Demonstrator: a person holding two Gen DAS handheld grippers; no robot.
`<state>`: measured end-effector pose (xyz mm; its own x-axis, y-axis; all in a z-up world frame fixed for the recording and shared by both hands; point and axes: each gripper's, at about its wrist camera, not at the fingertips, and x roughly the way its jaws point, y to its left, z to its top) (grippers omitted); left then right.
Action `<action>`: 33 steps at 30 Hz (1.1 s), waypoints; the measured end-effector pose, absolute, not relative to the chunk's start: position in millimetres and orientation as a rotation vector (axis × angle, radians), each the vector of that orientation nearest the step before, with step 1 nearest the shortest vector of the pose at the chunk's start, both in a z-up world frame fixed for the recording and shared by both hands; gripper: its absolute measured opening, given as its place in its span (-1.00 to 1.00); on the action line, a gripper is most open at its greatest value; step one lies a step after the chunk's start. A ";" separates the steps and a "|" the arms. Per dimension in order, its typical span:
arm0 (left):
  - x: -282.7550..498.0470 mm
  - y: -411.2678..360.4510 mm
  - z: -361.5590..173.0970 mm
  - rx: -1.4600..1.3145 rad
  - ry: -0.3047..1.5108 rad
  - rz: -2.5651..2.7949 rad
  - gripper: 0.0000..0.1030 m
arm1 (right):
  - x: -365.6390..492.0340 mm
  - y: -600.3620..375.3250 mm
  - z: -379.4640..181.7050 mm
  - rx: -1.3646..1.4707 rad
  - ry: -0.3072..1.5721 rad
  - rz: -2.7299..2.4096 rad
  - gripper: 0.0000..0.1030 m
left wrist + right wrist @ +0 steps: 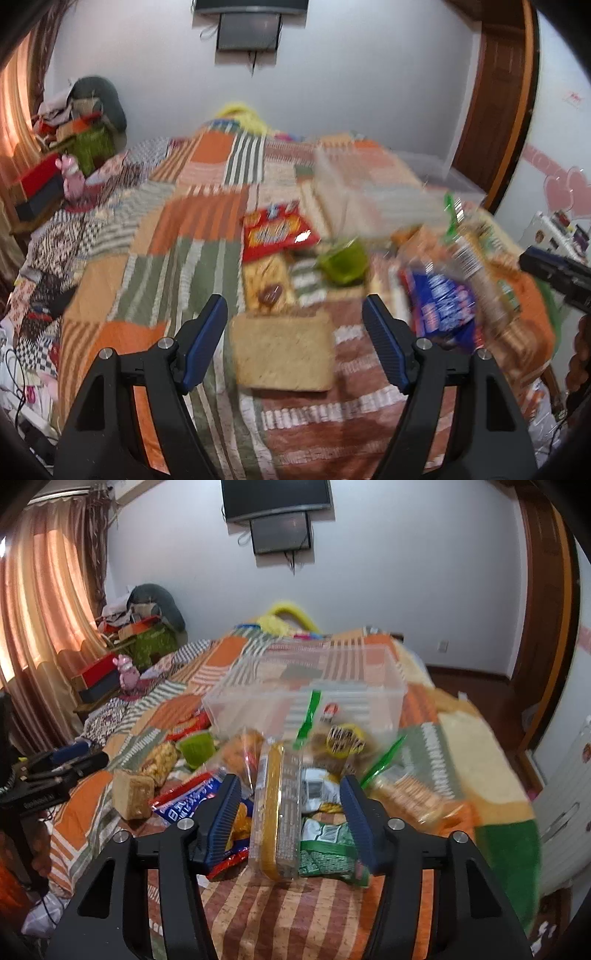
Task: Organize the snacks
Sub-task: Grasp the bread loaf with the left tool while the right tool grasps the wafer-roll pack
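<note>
Snacks lie on a patchwork bedspread. In the left wrist view my left gripper [295, 321] is open and empty just above a tan rectangular block snack [282, 354]. Beyond it lie a yellow packet [267, 284], a red packet [277, 230], a green cup [341, 262] and a blue packet [441, 306]. In the right wrist view my right gripper [291, 801] is open, its jaws on either side of a clear packet of yellow biscuits [277, 808] standing on edge, not gripped. A clear plastic bin [306, 686] stands behind the pile.
A green packet [332, 845], a blue-and-red packet [188, 797] and an orange biscuit packet [413, 797] crowd around the right gripper. The left gripper shows at the left edge [48, 771]. The bed's right edge drops to the floor near a door [543, 602].
</note>
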<state>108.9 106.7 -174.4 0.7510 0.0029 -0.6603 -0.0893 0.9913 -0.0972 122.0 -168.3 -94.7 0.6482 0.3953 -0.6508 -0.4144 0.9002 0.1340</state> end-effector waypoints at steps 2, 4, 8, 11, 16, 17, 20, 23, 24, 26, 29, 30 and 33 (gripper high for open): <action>113.6 110.6 -186.2 -0.141 0.746 0.052 0.57 | 125.7 -166.8 -100.0 -0.027 0.756 0.461 -0.01; 118.1 115.4 -196.5 -0.165 0.765 0.066 0.73 | 129.3 -163.5 -104.3 -0.031 0.773 0.464 -0.01; 125.4 121.7 -207.8 -0.191 0.790 0.069 0.79 | 137.4 -153.6 -113.5 -0.048 0.803 0.477 -0.01; 131.2 122.9 -216.8 -0.198 0.807 0.059 0.79 | 140.7 -150.3 -118.5 -0.056 0.820 0.490 -0.03; 137.1 121.9 -227.5 -0.216 0.832 0.061 0.74 | 149.2 -144.3 -130.8 -0.070 0.869 0.499 -0.09; 138.0 122.8 -228.6 -0.220 0.832 0.064 0.68 | 151.0 -143.4 -134.1 -0.070 0.886 0.501 -0.12; 139.3 124.6 -231.2 -0.237 0.828 0.069 0.60 | 155.7 -144.5 -139.6 -0.056 0.912 0.506 -0.18; 137.8 124.9 -229.7 -0.229 0.828 0.075 0.57 | 155.9 -147.1 -138.4 -0.027 0.919 0.532 -0.33; 136.9 124.7 -227.6 -0.225 0.827 0.076 0.57 | 154.6 -147.1 -137.5 -0.030 0.915 0.530 -0.34; 134.8 124.3 -222.3 -0.222 0.820 0.076 0.57 | 152.3 -146.6 -135.9 -0.037 0.907 0.530 -0.36; 129.4 123.6 -209.8 -0.221 0.799 0.072 0.56 | 150.0 -148.6 -133.2 -0.029 0.897 0.525 -0.37; 128.4 122.8 -205.9 -0.218 0.791 0.073 0.55 | 150.1 -149.1 -132.6 -0.027 0.893 0.524 -0.37; 126.4 119.2 -189.6 -0.206 0.760 0.073 0.55 | 147.8 -155.1 -126.9 -0.013 0.870 0.527 -0.38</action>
